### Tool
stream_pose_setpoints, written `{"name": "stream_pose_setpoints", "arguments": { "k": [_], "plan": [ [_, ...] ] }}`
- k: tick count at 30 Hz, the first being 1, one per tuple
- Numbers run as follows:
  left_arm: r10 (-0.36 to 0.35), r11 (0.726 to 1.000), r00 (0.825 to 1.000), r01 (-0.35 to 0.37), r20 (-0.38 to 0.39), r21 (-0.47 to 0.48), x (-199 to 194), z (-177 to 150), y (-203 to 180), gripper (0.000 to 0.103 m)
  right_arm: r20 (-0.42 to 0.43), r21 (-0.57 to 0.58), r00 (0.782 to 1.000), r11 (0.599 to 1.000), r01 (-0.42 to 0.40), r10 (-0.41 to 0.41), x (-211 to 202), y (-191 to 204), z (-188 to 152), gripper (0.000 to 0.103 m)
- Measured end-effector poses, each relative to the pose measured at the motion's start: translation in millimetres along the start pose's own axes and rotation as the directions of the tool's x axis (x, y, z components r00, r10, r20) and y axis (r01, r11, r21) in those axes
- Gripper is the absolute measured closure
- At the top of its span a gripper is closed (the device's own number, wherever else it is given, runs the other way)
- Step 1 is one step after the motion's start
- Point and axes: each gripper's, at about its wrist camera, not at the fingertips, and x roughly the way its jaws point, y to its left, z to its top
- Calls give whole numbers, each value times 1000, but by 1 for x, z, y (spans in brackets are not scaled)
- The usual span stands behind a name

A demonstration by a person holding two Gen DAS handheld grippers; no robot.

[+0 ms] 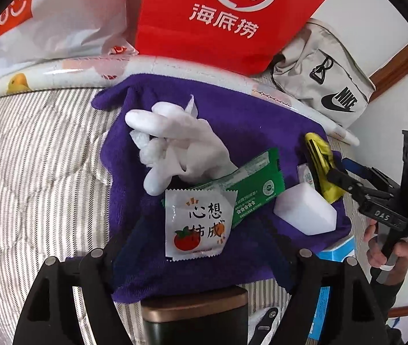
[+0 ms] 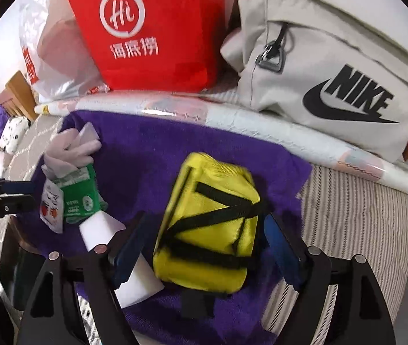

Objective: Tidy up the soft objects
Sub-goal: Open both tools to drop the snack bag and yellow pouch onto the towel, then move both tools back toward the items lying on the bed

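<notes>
Purple towel (image 1: 241,132), one yellow pouch (image 2: 209,218)

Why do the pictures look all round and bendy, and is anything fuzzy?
Both wrist views come through a fisheye lens, so straight things curve and black corners frame the circle. In the right wrist view the yellow pouch looks a bit smeared, while in the left wrist view the persimmon packet prints sharp. Soft daylight, no harsh glare.

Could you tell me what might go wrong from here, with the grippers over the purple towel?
1. The right gripper straddles the yellow pouch, and the white foam block sits against its left finger; closing could catch it.
2. The white sachet overlaps the green packet, so the open left gripper might drag both.
</notes>
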Motion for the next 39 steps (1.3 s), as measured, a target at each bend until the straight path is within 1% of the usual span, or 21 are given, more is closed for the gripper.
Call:
{"name": "stream_pose_setpoints", "arguments": {
  "k": [2,4,7,10,12,13,14,16,17,21,24,27,29,31,32,33,35,37,38,39],
  "plan": [
    [12,1000,1000,-12,16,1,-8,-2,-1,26,18,5,1000,1000,-3,3,-10,0,-1,22],
    [26,1000,999,-26,48,3,-20,-5,-3,26,47,8,999,1000,19,-20,-23,1,-4,22],
    [39,999,992,-41,120,13,-43,-15,-5,26,102,12,994,999,31,-32,-45,3,-11,22],
    [10,999,975,-19,220,40,-70,-33,-9,27,158,22,987,1000,9,-12,-70,8,-25,22],
    [-1,999,966,-11,259,45,-84,-48,-11,27,180,35,984,999,-6,0,-82,11,-37,22],
    [-3,999,964,-10,267,48,-89,-53,-11,27,182,43,983,999,-20,12,-88,14,-44,22],
    [0,999,963,-14,268,50,-93,-60,-12,27,181,46,983,998,-35,26,-92,16,-50,22],
    [-2,998,972,-12,234,58,-98,-76,-15,27,159,50,985,995,-82,73,-98,24,-63,22],
    [-5,998,976,-10,217,68,-98,-83,-18,27,147,46,986,995,-86,78,-101,29,-70,22],
    [-2,995,980,-17,201,94,-104,-119,-25,27,135,-2,990,999,32,-32,-114,59,-102,23],
    [-10,996,983,-7,185,91,-107,-149,-23,27,137,-21,990,1000,21,-18,-123,78,-125,23],
    [-40,994,984,21,173,111,-107,-175,-19,27,142,-47,990,999,6,1,-130,96,-147,23],
    [-43,993,985,23,165,119,-102,-192,-18,28,143,-54,990,998,16,-8,-133,103,-162,23],
    [-46,992,988,28,145,126,-93,-205,-18,35,143,-45,990,999,11,-4,-135,106,-177,23],
    [-54,990,990,36,132,135,-88,-209,-19,43,147,-35,989,999,3,2,-136,105,-184,23],
    [-58,989,992,41,114,145,-79,-214,-20,47,151,-22,988,1000,-8,12,-137,104,-191,25],
    [-55,988,993,39,104,149,-69,-219,-22,48,145,1,989,1000,-18,17,-138,102,-203,29],
    [-44,985,995,28,89,172,-52,-222,-27,57,149,5,988,1000,-28,27,-139,102,-217,30],
    [-44,983,995,27,89,181,-48,-223,-29,63,146,6,989,1000,-26,25,-138,103,-222,30],
    [-40,979,995,21,93,201,-42,-223,-32,64,138,8,990,1000,-20,19,-138,103,-229,30]
  ]
}}
